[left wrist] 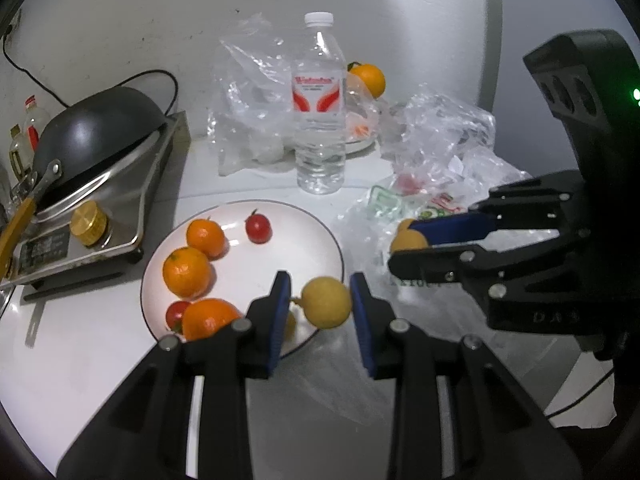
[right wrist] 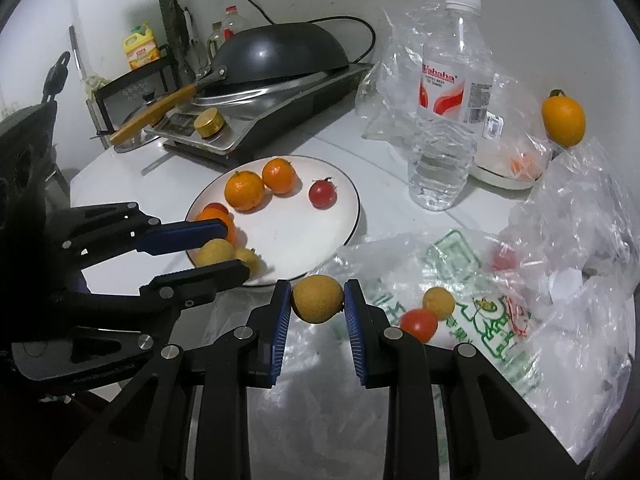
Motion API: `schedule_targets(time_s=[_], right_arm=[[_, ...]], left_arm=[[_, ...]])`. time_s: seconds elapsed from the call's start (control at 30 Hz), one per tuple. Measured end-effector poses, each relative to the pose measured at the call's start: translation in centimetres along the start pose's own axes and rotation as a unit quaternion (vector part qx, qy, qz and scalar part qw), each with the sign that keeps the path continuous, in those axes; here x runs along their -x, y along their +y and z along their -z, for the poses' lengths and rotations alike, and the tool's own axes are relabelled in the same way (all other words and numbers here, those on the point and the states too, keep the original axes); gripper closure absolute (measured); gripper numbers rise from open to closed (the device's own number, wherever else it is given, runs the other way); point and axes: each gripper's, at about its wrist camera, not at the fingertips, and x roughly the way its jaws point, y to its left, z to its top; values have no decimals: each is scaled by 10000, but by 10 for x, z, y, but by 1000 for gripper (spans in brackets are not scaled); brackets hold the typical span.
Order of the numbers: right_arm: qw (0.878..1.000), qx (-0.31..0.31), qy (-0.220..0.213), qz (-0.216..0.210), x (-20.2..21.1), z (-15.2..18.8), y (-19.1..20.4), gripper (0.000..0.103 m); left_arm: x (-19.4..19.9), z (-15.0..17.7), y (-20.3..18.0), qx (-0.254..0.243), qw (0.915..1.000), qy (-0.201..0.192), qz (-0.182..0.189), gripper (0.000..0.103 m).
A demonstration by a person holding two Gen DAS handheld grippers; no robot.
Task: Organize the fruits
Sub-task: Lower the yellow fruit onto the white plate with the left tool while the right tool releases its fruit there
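Left wrist view shows a white tabletop [left wrist: 100,344] against a pale wall with a black cord on it. A white plate [left wrist: 296,216] sits near the middle, with three oranges [left wrist: 186,272] and two little red fruits [left wrist: 258,229] on it. Behind the plate stands a water bottle [left wrist: 320,112]. A dark pan [left wrist: 96,128] lies upside down on a silver cooker [left wrist: 100,216] toward the left edge. Crinkly plastic bags [left wrist: 440,136] cover the right side.

The left claw [left wrist: 320,300] is nearly closed and pinches a yellow fruit [left wrist: 326,301] over the plate's near rim. The right claw [right wrist: 317,300] is nearly closed too and grips another yellow fruit [right wrist: 317,298] above a bag, just beside the plate.

One more orange [right wrist: 563,120] sits far back by a small dish [right wrist: 504,178]. The bags blur what lies inside them. The left claw partly hides the fruits on the plate's near side.
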Motion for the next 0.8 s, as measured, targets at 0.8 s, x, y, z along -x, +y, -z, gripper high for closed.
schedule_targets(time_s=[0.8], right_arm=[[9997, -171, -149, -26, -28, -27, -31, 74]], left_arm=[[-59, -7, 5, 22, 9992, 386, 41, 72]])
